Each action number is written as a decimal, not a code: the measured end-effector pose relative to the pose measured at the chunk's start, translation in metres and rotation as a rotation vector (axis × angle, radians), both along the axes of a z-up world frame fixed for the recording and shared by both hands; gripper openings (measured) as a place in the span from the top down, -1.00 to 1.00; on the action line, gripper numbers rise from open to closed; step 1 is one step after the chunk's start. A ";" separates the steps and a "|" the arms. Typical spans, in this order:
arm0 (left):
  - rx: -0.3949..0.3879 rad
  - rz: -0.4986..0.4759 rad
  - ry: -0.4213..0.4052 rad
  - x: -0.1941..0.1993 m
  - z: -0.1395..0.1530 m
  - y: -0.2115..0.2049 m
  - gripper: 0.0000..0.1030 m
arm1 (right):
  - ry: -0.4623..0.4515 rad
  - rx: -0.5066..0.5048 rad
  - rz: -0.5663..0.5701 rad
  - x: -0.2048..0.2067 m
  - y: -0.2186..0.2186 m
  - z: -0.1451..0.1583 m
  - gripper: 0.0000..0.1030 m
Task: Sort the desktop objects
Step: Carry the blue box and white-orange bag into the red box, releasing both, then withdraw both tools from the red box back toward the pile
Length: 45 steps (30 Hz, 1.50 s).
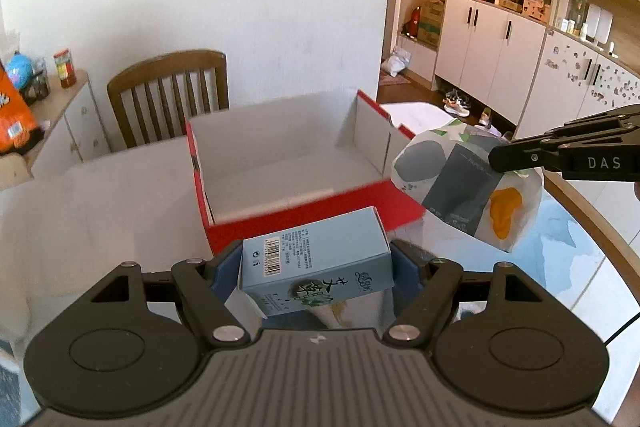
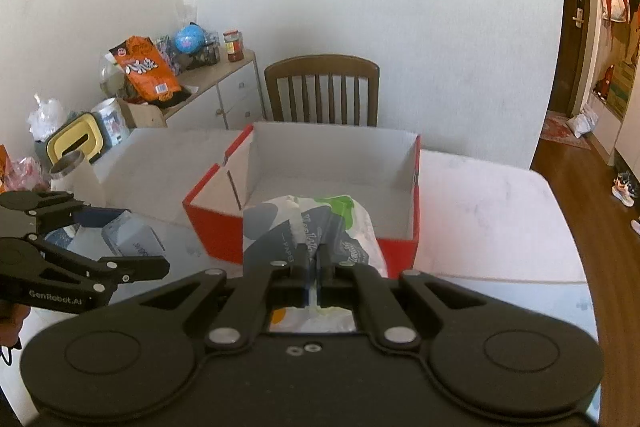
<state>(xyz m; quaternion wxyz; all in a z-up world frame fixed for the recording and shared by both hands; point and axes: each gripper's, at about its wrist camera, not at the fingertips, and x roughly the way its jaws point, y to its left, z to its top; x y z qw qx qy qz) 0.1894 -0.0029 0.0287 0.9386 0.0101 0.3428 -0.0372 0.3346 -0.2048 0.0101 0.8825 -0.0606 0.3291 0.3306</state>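
Note:
My left gripper [image 1: 316,259] is shut on a light blue carton [image 1: 316,259] with a barcode and holds it just in front of the open red box [image 1: 296,223]. The box is white inside and shows nothing in it. My right gripper [image 2: 315,259] is shut on a soft tissue pack [image 2: 312,223] with grey, green and orange patches, held in the air at the box's near wall [image 2: 216,231]. The pack [image 1: 468,187] and right gripper [image 1: 496,159] show at the right of the left wrist view. The carton [image 2: 132,239] and left gripper [image 2: 120,239] show at the left of the right wrist view.
The box stands on a white table [image 2: 488,219] with a glossy patterned near part [image 1: 560,259]. A wooden chair [image 2: 322,91] stands behind it. A cluttered side cabinet [image 2: 224,87] is at the left, with a metal-rimmed cup [image 2: 68,163] near it. Cupboards [image 1: 492,39] line the right.

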 end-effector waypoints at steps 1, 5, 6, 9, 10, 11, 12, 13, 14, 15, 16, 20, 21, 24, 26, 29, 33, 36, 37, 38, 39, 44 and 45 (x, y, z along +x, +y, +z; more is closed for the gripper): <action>0.002 -0.002 -0.005 0.004 0.003 0.000 -0.49 | -0.002 0.001 0.001 0.003 0.001 0.002 0.98; 0.010 -0.004 -0.015 0.020 0.010 0.002 -0.49 | 0.001 0.002 -0.005 0.015 0.001 0.004 0.97; 0.013 -0.006 -0.016 0.025 0.011 0.002 -0.49 | 0.001 0.004 -0.006 0.018 0.002 0.004 0.97; 0.022 -0.012 -0.014 0.040 0.011 0.002 -0.49 | -0.006 0.003 -0.007 0.029 0.004 0.006 0.97; 0.030 -0.019 -0.012 0.047 0.011 0.001 -0.49 | -0.008 0.003 -0.008 0.033 0.004 0.007 0.97; 0.037 -0.023 -0.013 0.051 0.010 0.001 -0.49 | -0.011 0.004 -0.008 0.037 0.005 0.007 0.97; 0.045 -0.026 -0.013 0.057 0.010 0.001 -0.49 | -0.016 0.005 -0.008 0.041 0.006 0.008 0.97; 0.051 -0.028 -0.010 0.063 0.009 0.002 -0.49 | -0.022 0.002 -0.006 0.045 0.008 0.008 0.97; 0.049 -0.032 -0.006 0.069 0.008 0.004 -0.49 | -0.024 0.002 -0.005 0.050 0.010 0.008 0.97; 0.046 -0.034 -0.007 0.074 0.007 0.004 -0.49 | -0.024 0.004 -0.004 0.054 0.012 0.007 0.97; 0.047 -0.036 -0.010 0.079 0.007 0.005 -0.44 | -0.022 0.001 -0.001 0.058 0.015 0.006 0.97; 0.046 -0.046 0.036 0.106 -0.001 0.006 0.18 | -0.012 -0.013 0.006 0.075 0.022 -0.002 0.97; 0.058 -0.051 0.055 0.114 -0.005 0.006 0.28 | -0.008 -0.014 0.005 0.080 0.024 -0.005 0.97; 0.079 -0.029 0.095 0.136 -0.017 0.012 0.31 | 0.014 -0.017 0.016 0.094 0.029 -0.014 0.97; 0.060 -0.007 0.117 0.149 -0.023 0.019 0.31 | 0.030 -0.030 0.017 0.105 0.033 -0.022 0.97; 0.056 0.026 0.155 0.164 -0.034 0.026 0.31 | 0.048 -0.065 0.014 0.119 0.042 -0.038 0.97; 0.054 0.028 0.186 0.170 -0.049 0.026 0.31 | 0.065 -0.084 0.009 0.134 0.051 -0.056 0.97; 0.049 0.031 0.199 0.171 -0.057 0.025 0.31 | 0.063 -0.110 0.008 0.139 0.060 -0.070 0.97; 0.048 0.032 0.202 0.171 -0.060 0.024 0.31 | 0.070 -0.112 0.008 0.142 0.063 -0.073 0.97; 0.049 0.034 0.206 0.170 -0.062 0.024 0.31 | 0.075 -0.116 0.011 0.144 0.065 -0.077 0.97; 0.049 0.035 0.210 0.168 -0.063 0.023 0.31 | 0.078 -0.127 0.010 0.144 0.068 -0.081 0.97; 0.029 0.050 0.221 0.167 -0.066 0.030 0.31 | 0.077 -0.159 -0.001 0.150 0.072 -0.089 0.74; 0.025 0.050 0.221 0.167 -0.066 0.030 0.31 | 0.084 -0.158 -0.002 0.151 0.071 -0.089 0.55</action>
